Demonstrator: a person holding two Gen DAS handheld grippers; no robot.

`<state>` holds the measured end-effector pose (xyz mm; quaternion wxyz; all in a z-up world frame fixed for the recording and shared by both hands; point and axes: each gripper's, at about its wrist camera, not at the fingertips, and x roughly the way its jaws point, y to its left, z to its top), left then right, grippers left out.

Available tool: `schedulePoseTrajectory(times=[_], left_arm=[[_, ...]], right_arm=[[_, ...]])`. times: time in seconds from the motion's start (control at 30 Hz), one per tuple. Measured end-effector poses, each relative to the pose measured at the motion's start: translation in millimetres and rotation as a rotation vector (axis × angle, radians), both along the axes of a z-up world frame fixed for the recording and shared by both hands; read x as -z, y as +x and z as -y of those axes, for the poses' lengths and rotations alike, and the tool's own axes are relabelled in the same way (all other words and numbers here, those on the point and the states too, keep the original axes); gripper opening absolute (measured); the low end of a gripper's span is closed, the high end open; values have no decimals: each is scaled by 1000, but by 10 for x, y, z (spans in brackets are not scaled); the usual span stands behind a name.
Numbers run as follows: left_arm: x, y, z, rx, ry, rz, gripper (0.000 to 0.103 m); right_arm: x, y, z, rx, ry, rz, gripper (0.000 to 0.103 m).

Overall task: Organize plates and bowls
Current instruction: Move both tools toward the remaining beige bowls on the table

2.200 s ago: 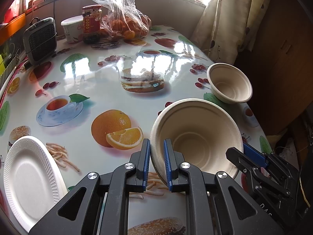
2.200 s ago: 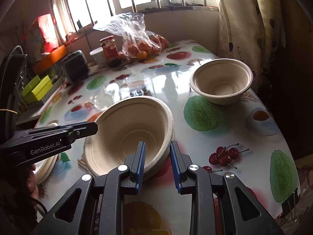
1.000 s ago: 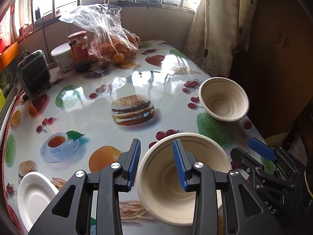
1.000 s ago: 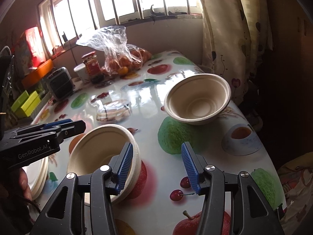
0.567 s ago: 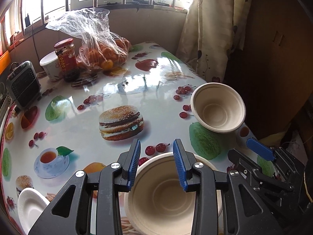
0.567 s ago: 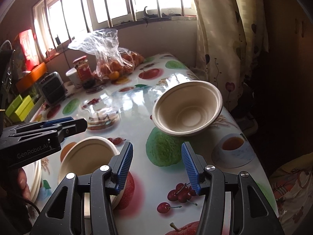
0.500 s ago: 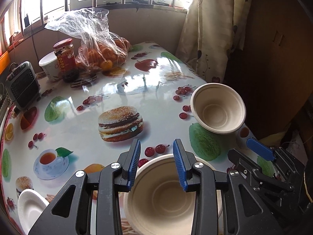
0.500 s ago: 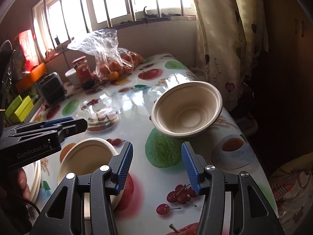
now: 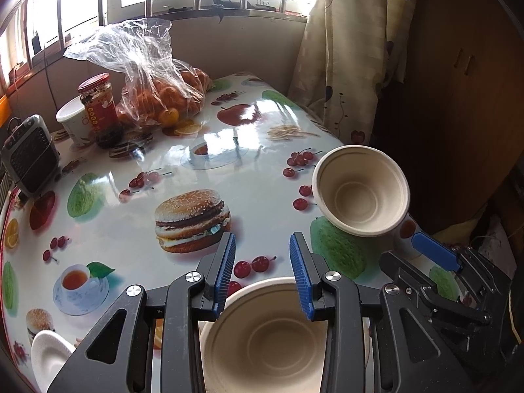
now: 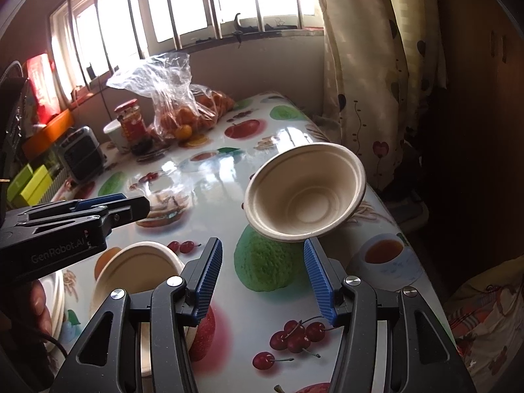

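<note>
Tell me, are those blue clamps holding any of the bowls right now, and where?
Nothing is held. The left gripper stands open above the near bowl, and the right gripper is open, short of the far bowl.

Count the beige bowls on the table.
2: one bowl near the right edge by the curtain, one bowl at the near edge below the left gripper. Others may be hidden.
</note>
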<state>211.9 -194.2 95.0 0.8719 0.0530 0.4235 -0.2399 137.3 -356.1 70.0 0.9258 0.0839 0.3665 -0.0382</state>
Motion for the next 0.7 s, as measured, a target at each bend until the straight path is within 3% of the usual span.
schedulePoseTrajectory(times=[0.7], left_arm=[[-66,109,276,40,14,22,36]], right_arm=[[-66,27,194,38,-22,16,55]])
